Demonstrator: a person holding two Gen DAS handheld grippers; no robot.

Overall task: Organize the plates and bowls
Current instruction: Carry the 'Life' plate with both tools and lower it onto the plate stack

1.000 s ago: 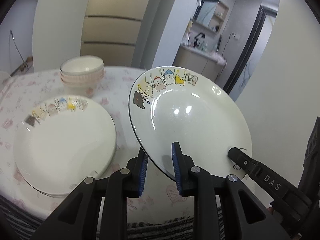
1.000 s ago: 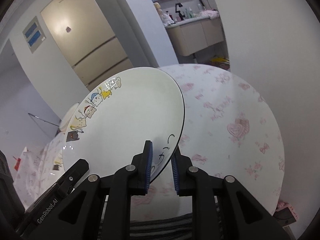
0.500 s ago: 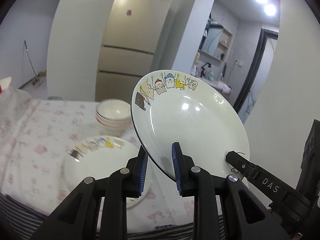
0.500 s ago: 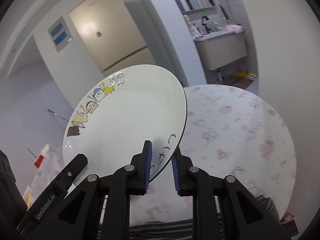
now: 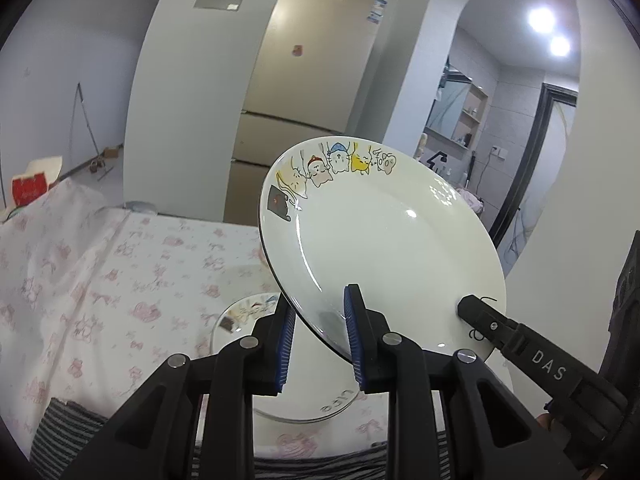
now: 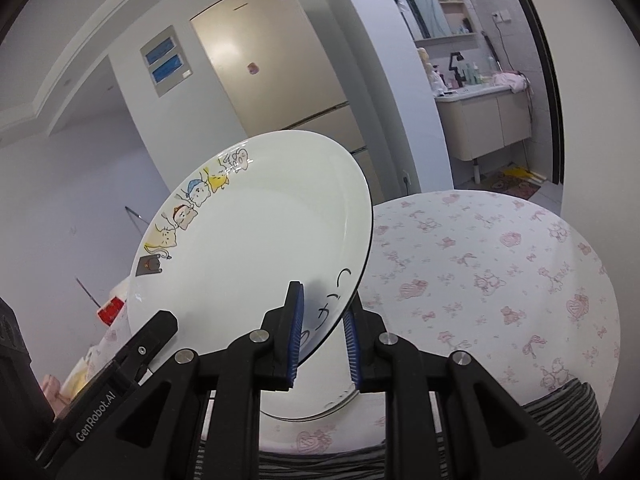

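Plate (image 5: pixel 384 248) higher above table (image 5: pixel 132 280) (both grippers).

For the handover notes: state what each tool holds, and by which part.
Both grip one cartoon plate by its near rim: left tool, right tool.

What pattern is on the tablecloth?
White tablecloth with pink hearts, bows and bears, clearest in the right wrist view.

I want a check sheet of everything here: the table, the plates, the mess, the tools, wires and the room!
Surface: round table under a pink-patterned cloth.
Job's things: cartoon plate held tilted in the air; another plate lies on the table beneath it.
Clutter: red and white box at the far left.
Grippers: left tool and right tool both clamp the lifted plate's rim.
Cables: nothing seen near the work.
Surroundings: fridge, washbasin cabinet, ceiling lights.
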